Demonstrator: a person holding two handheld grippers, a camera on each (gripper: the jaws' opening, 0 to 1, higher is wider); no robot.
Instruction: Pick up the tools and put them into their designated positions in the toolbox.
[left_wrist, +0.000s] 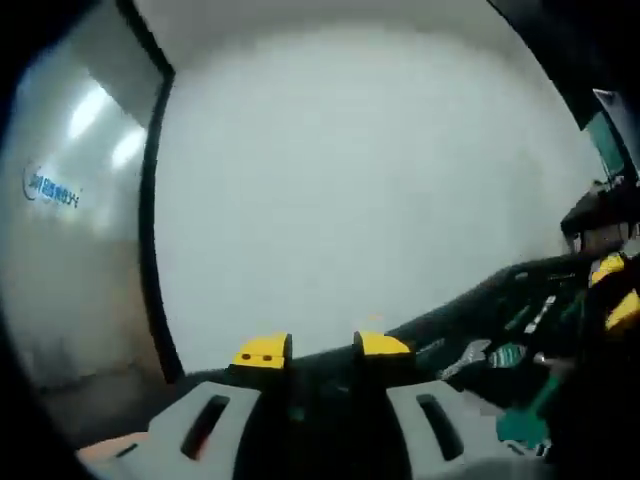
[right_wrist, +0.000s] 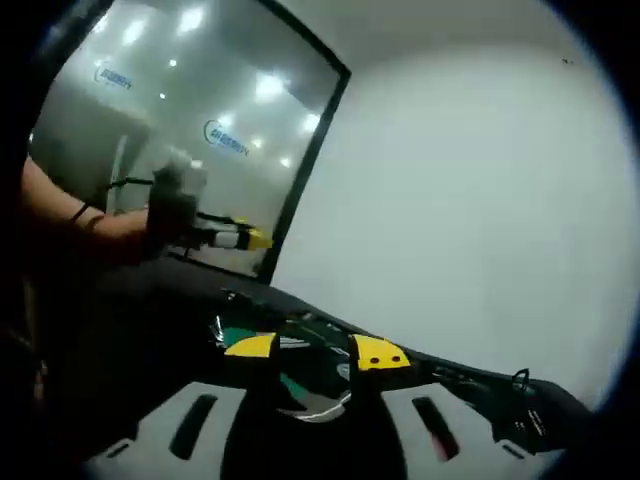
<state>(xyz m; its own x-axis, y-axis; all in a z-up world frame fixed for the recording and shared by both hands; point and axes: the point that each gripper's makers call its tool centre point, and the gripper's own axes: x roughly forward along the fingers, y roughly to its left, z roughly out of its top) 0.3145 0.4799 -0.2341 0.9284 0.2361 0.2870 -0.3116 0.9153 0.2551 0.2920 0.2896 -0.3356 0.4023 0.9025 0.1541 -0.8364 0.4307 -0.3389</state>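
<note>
We see our left tool (left_wrist: 322, 348) parted and empty, the toolbox (left_wrist: 545, 320) off to its right. Our right tool (right_wrist: 315, 349) is parted and empty too, with green-handled tools (right_wrist: 290, 385) just beyond its tips.

In the left gripper view, the left gripper (left_wrist: 322, 349) points forward with its yellow-tipped jaws apart and nothing between them. The right gripper (right_wrist: 315, 351) is likewise parted and holds nothing. In the right gripper view, the person's forearm (right_wrist: 75, 222) reaches in, level, carrying the left gripper.
</note>
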